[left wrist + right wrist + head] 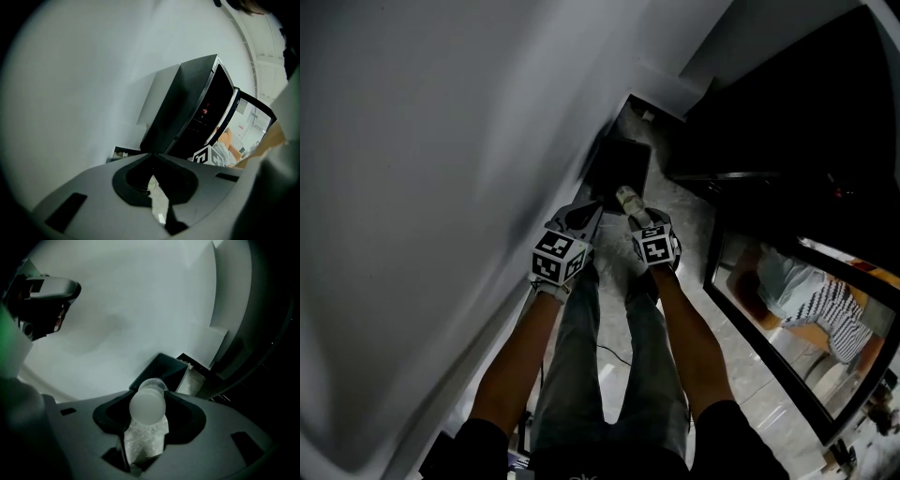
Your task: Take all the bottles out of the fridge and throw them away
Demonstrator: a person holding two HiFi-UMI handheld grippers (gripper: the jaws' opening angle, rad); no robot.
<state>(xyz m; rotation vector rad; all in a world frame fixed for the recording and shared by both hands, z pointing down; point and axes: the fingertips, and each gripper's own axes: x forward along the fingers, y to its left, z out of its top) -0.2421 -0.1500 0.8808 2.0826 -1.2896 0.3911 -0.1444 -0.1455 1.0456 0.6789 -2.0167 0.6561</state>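
A clear plastic bottle [147,405] with a pale cap sits between the jaws of my right gripper [146,427], which is shut on it. In the head view that bottle [627,198] pokes out ahead of the right gripper [637,217], aimed down toward a black bin [621,166] on the floor by the wall. The bin [161,370] shows open-topped just beyond the bottle. My left gripper [585,214] hangs beside the right one; its jaws [152,158] meet at the tips with nothing between them. The dark fridge [194,110] stands open at the right.
A white wall [441,141] runs along the left, close to the left gripper. The fridge's glass door [787,319] swings out at the right. Pale tiled floor [675,202] lies between wall and fridge, with the person's legs [609,366] below the grippers.
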